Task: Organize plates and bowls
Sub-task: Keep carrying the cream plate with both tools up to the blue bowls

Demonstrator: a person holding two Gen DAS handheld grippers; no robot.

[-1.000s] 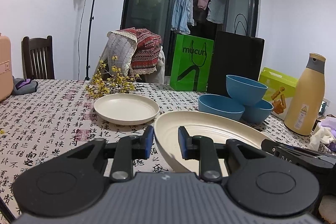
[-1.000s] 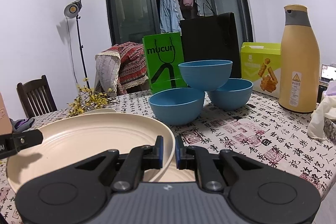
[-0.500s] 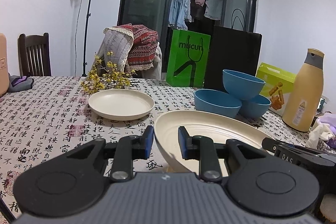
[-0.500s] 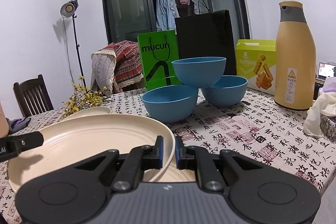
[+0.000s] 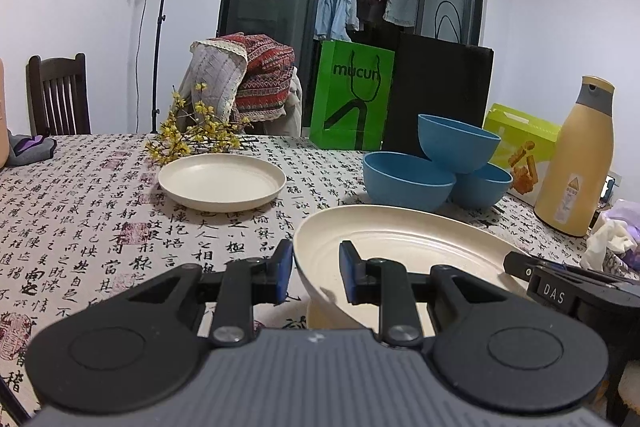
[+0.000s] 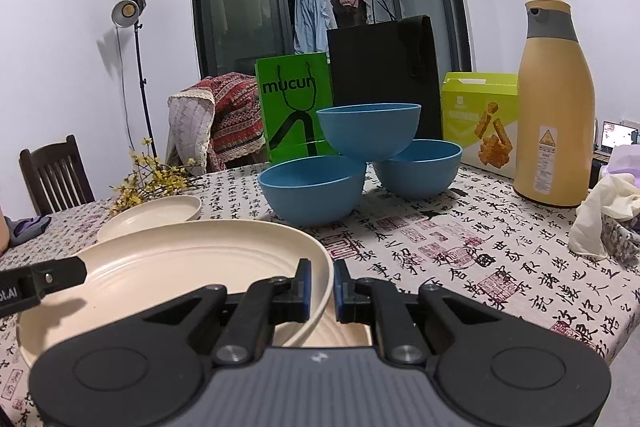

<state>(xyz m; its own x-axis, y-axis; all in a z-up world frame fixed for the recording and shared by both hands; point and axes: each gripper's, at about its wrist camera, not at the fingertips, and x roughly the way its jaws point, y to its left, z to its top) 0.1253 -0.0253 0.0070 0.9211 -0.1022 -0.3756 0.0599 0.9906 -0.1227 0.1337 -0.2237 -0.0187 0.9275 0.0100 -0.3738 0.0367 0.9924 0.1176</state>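
Note:
A large cream plate point(image 5: 404, 247) point(image 6: 192, 263) is lifted a little above another cream plate point(image 6: 344, 335) under it. My left gripper point(image 5: 316, 271) straddles its left rim, the jaws a little apart. My right gripper point(image 6: 320, 285) is shut on its right rim. A smaller cream plate point(image 5: 222, 181) point(image 6: 154, 215) lies on the table farther back left. Three blue bowls point(image 5: 436, 167) point(image 6: 360, 155) stand beyond, one perched on the other two.
A yellow thermos point(image 5: 576, 163) point(image 6: 554, 107), a green snack box point(image 6: 480, 119), green and black bags point(image 5: 352, 95), yellow flowers point(image 5: 192, 139) and a white cloth point(image 6: 608, 211) stand around the patterned tablecloth point(image 5: 80, 211). Chairs stand behind.
The plate and both grippers have sunk slightly and shifted; the scene behind sits higher in both views. The grips look the same.

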